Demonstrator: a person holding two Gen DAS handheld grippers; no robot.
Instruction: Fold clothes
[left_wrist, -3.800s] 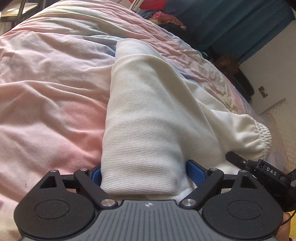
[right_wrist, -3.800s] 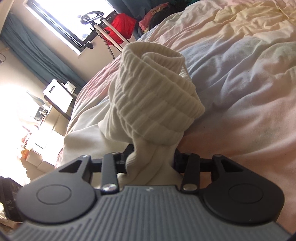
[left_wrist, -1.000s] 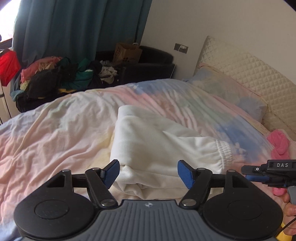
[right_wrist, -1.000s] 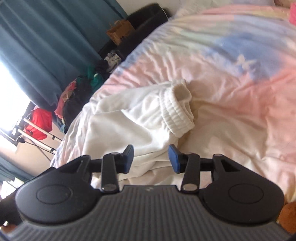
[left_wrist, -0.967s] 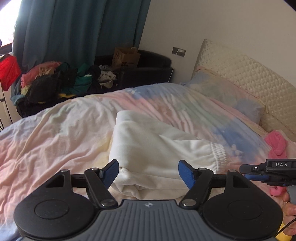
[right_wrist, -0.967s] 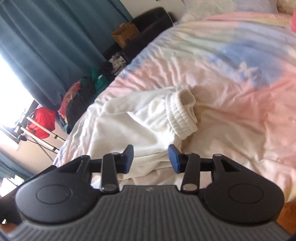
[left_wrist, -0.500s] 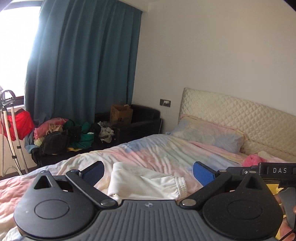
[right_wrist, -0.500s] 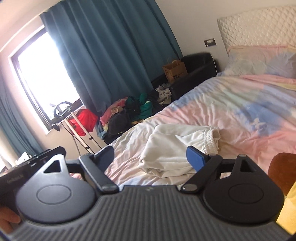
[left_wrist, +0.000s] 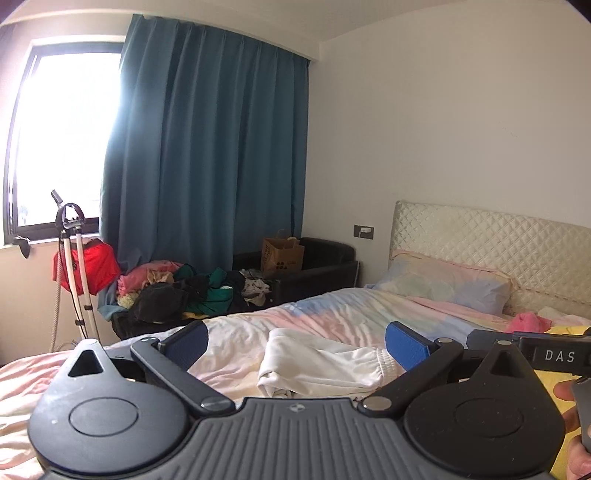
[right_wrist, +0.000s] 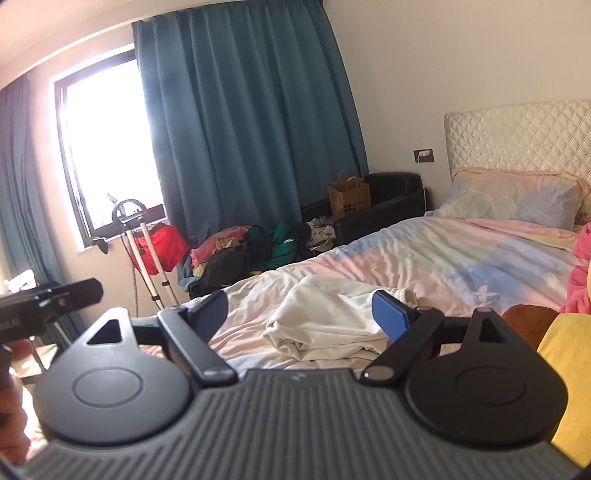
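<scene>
Both tools, left tool (left_wrist: 295, 341) & right tool (right_wrist: 301, 308), spread wide, holding nothing, well back from bed (left_wrist: 332, 317). White garment (left_wrist: 325, 365) lies folded, prob. done, though near edge looks bunched. Next: fresh item, maybe from clothes pile (right_wrist: 258, 247).

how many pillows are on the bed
1 for sure: a pastel pillow leaning against the quilted headboard at the head of the bed. More may be hidden past the frame edge.

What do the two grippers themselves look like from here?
Both look alike: the left gripper and right gripper each have a ribbed grey body, black round-ended linkage arms with silver pivot screws, and blue-padded fingers. A black bar beside the left one reads DAS.
</scene>
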